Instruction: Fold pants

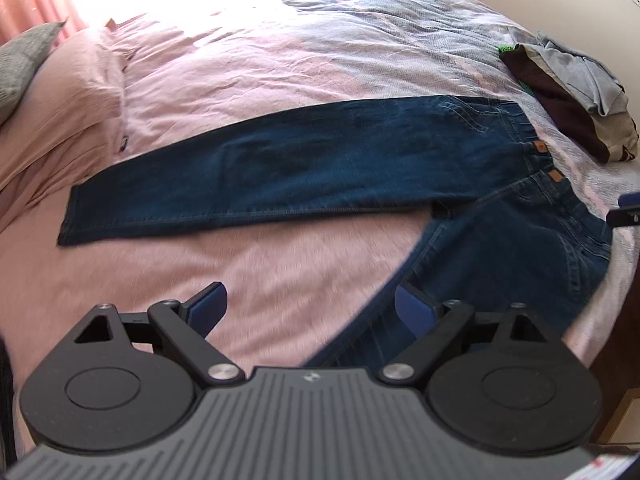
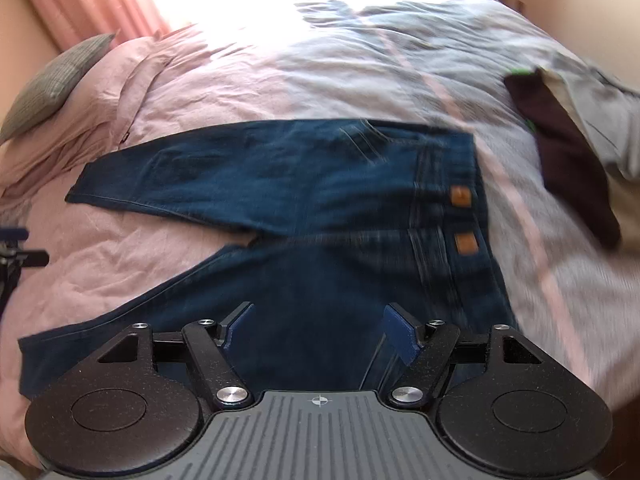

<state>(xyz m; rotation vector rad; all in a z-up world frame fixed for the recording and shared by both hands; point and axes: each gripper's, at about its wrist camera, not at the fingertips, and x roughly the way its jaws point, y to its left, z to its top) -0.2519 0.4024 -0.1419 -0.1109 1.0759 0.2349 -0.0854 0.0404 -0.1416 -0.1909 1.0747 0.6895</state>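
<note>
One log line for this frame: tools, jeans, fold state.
left tool: open, empty | right tool: open, empty, over jeans | jeans: flat on bed, legs spread apart | fold: not started

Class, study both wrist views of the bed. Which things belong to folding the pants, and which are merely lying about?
Part of the job:
- dark blue denim jeans, spread with legs apart
- left gripper, open
- right gripper, open, over the jeans

Lying about:
- grey cushion
- heap of dark brown, beige and grey clothes
- pink quilted bedspread under everything
</note>
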